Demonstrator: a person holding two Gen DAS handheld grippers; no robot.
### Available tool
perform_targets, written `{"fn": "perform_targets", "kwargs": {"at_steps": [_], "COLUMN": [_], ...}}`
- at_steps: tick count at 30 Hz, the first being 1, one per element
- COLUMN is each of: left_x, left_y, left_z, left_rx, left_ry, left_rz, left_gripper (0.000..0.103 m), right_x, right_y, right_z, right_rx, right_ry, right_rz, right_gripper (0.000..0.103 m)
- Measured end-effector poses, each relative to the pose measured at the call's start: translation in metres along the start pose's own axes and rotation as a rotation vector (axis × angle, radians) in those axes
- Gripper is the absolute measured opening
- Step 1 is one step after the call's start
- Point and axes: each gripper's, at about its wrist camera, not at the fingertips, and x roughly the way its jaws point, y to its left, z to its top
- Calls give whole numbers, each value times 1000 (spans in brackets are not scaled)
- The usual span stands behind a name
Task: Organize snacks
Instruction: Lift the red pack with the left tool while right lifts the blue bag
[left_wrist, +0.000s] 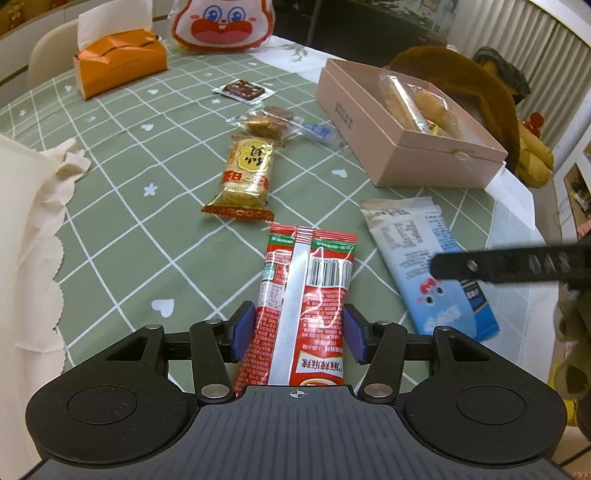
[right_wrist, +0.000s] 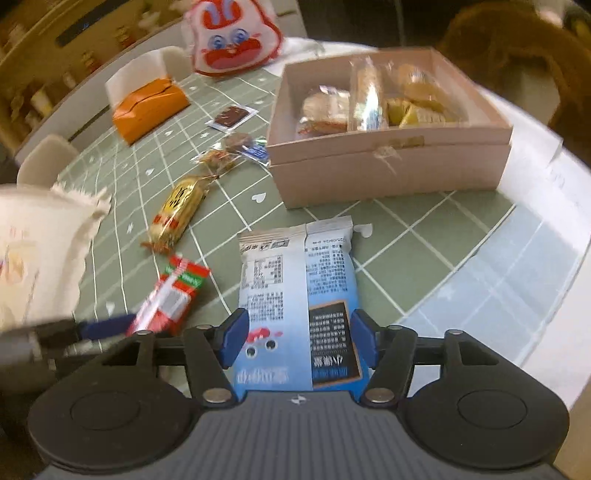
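Note:
My left gripper (left_wrist: 299, 336) is shut on a red snack packet (left_wrist: 306, 295), its blue pads pressing both long edges; the packet's far end points across the green checked tablecloth (left_wrist: 147, 236). In the right wrist view my right gripper (right_wrist: 298, 339) stands open astride a blue and white snack packet (right_wrist: 299, 288) that lies flat on the cloth, barcode side up. That packet (left_wrist: 424, 240) also shows in the left view with a right finger (left_wrist: 498, 264) over it. Beyond stands an open pink box (right_wrist: 388, 173) holding several wrapped snacks.
A yellow cracker pack (left_wrist: 243, 177), clear-wrapped cookies (left_wrist: 264, 123) and a brownie pack (left_wrist: 242, 90) lie mid-table. An orange tissue box (left_wrist: 122, 61) and a rabbit bag (left_wrist: 223, 24) stand at the back. Cream cloth (left_wrist: 33, 206) is on the left, brown plush (left_wrist: 480, 85) behind the box.

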Motion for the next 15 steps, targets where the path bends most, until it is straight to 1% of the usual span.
{"fn": "perform_targets", "kwargs": {"at_steps": [3,5,8,11,13,15], "left_x": [-1,-1,-2,-4,-4,-5], "left_y": [0,3,12,21,24,25], "left_z": [0,1,2,4,4,5], "left_rx": [0,-7,-41,-66,-71,-73], "left_ry": [4,9,2,1,0,-1], "left_rz": [5,28,74,86,94,92], "left_gripper": [57,57,57,57,57,57], "right_x": [14,17,21,26,29,32], "right_y": [0,4,13,25,32,36], "right_z": [8,9,8,6,5,5], "right_rx": [48,41,-4,-71,-101,-121], "right_ry": [44,41,29,20,16,13], "right_rz": [16,16,-5,-58,-86,-103], "right_gripper": [65,70,77,80,84,92]}}
